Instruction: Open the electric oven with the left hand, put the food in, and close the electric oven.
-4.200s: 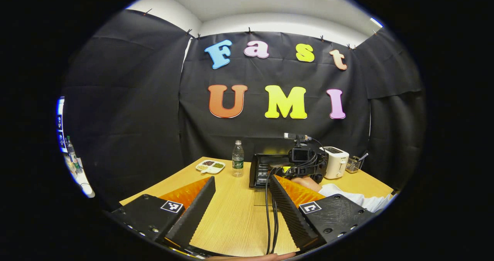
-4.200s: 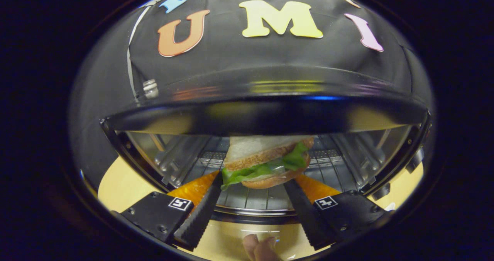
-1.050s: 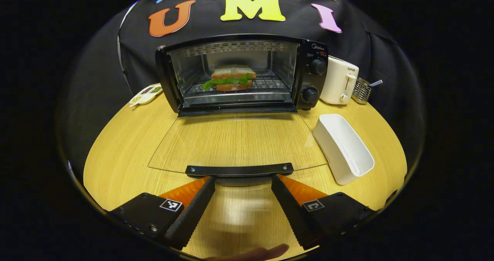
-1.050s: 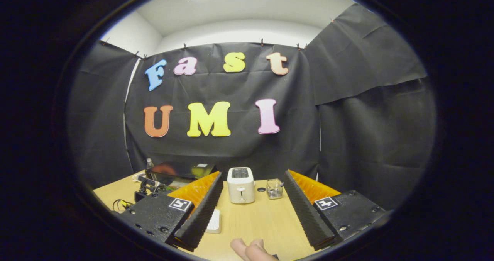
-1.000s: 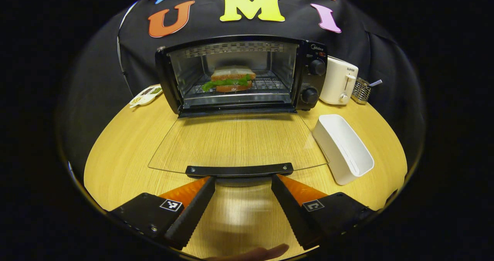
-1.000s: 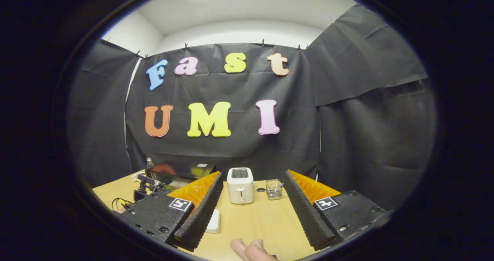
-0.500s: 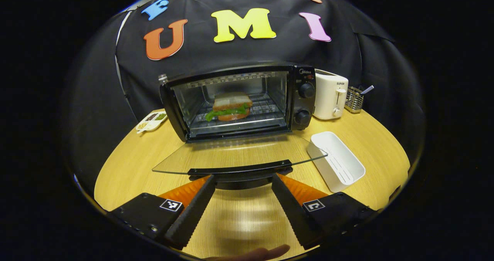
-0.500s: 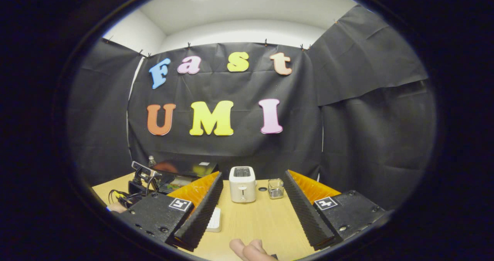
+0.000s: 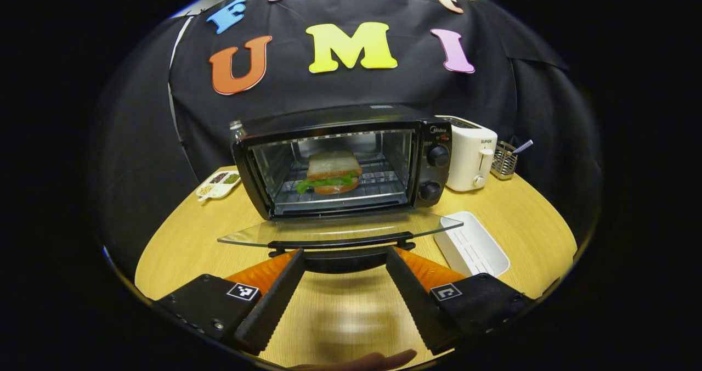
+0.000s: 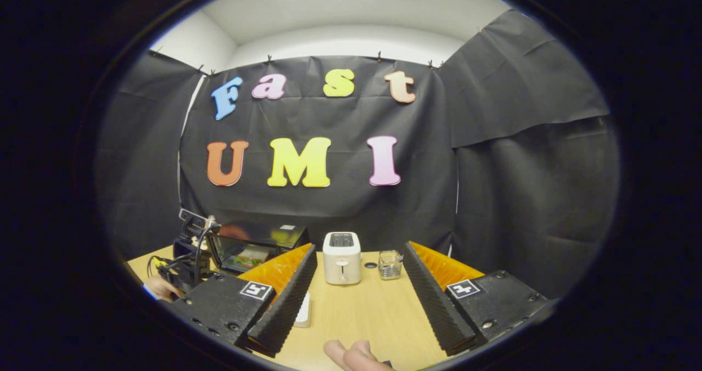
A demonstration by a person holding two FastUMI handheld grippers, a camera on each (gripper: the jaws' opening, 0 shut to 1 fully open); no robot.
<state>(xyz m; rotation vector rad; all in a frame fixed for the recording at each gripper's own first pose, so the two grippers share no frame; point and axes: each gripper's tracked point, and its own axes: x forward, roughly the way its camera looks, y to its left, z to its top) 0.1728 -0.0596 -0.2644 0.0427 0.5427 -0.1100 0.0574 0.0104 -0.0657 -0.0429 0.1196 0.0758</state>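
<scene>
your left gripper (image 9: 343,264) has its fingers spread, under the handle (image 9: 340,243) of the oven (image 9: 343,162) door (image 9: 340,229), gripping nothing. the sandwich (image 9: 329,172) sits on the rack inside the oven. the glass door is stiff, hinged and likely fragile, so lift at the handle bar, not the pane. your right gripper (image 10: 356,283) waits with fingers spread and empty, well to the right of the oven.
</scene>
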